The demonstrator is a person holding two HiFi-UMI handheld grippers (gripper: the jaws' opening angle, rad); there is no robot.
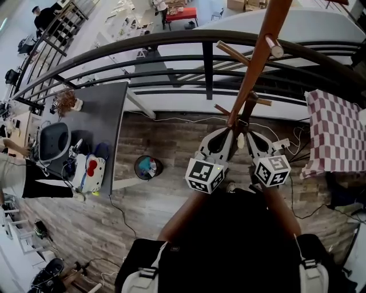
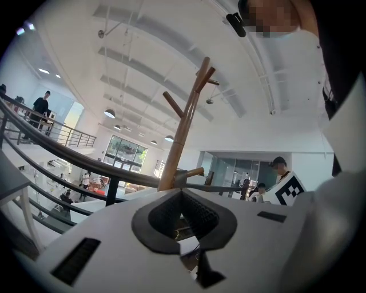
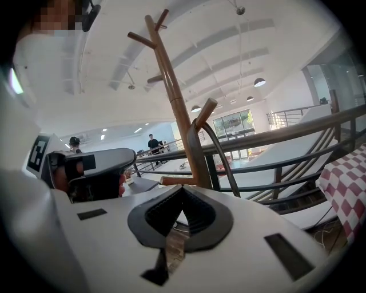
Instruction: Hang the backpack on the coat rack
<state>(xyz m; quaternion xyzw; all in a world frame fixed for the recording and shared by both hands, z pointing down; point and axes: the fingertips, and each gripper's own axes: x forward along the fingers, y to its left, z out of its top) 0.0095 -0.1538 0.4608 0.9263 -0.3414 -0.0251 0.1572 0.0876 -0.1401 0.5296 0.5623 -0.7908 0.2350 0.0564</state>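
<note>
My left gripper and right gripper are both pinched shut, nothing visible between the tips. The backpack sags below them, soft and probably heavy. I'd hold its thin loop, draped over the peg just ahead of the right gripper.

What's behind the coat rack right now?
A dark metal railing stands right behind the coat rack; beyond it, a lower hall with a red sofa. The rack's foot is hidden under the left gripper and right gripper.
</note>
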